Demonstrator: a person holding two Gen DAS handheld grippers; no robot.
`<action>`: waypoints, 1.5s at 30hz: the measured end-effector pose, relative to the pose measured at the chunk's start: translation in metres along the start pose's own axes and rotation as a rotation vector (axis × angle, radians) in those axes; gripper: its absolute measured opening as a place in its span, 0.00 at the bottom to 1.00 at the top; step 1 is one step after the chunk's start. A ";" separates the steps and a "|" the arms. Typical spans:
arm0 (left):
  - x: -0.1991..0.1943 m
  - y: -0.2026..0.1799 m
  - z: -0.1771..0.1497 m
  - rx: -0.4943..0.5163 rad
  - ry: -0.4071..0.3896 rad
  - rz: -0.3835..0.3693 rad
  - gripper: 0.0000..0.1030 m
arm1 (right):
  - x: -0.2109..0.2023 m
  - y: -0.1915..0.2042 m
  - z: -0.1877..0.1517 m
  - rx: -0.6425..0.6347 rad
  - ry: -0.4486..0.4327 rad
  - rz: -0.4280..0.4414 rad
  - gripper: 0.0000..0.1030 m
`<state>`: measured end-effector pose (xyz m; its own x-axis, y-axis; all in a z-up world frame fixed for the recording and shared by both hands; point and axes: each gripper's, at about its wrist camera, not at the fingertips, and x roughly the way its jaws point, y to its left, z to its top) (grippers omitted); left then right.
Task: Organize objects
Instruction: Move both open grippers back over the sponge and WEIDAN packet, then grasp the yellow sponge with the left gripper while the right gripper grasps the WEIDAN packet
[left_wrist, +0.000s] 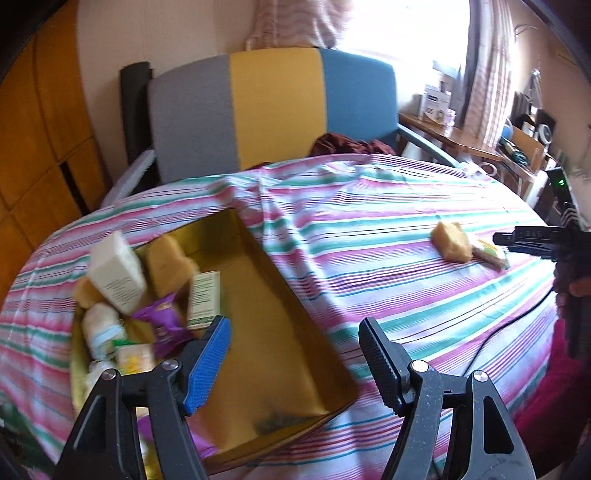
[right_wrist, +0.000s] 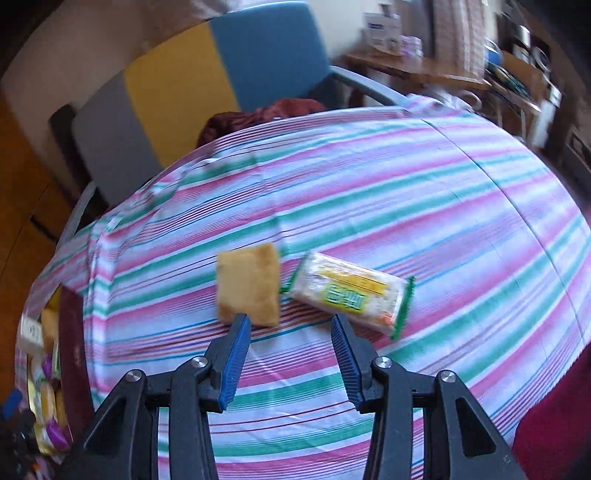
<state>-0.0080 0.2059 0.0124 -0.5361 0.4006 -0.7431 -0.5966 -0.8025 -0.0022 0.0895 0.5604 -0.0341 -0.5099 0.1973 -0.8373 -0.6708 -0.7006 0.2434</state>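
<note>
Open cardboard box (left_wrist: 280, 332) near the tabletop's (left_wrist: 369, 240) left edge held cartons, sponges and packets at one end. Both grippers — left (left_wrist: 295, 354), right (right_wrist: 291, 354) — stood apart, empty; sponge (right_wrist: 248, 282) and noodle packet (right_wrist: 351, 291) lay mid-tabletop.

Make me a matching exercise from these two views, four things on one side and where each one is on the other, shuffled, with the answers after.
Things:
1. purple packet
2. yellow sponge
3. green-edged wrapped pack
4. dark red cloth

Places:
A. on the chair seat beyond the table
B. on the striped cloth, just beyond the right gripper's blue-padded finger
C. inside the yellow-lined box, among other items
D. on the striped cloth, right of the sponge in the right wrist view

Pairs: 1-C, 2-B, 3-D, 4-A
</note>
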 end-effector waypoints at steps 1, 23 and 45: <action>0.004 -0.006 0.003 0.005 0.006 -0.014 0.70 | 0.000 -0.008 0.001 0.039 -0.001 -0.003 0.44; 0.144 -0.187 0.087 0.127 0.169 -0.260 0.78 | -0.008 -0.071 0.001 0.353 -0.027 0.044 0.44; 0.205 -0.203 0.095 0.111 0.279 -0.354 0.50 | 0.003 -0.061 0.002 0.297 0.059 0.085 0.44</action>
<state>-0.0532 0.4933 -0.0755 -0.1155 0.4949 -0.8612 -0.7825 -0.5793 -0.2280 0.1277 0.6052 -0.0502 -0.5444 0.1009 -0.8328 -0.7596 -0.4806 0.4383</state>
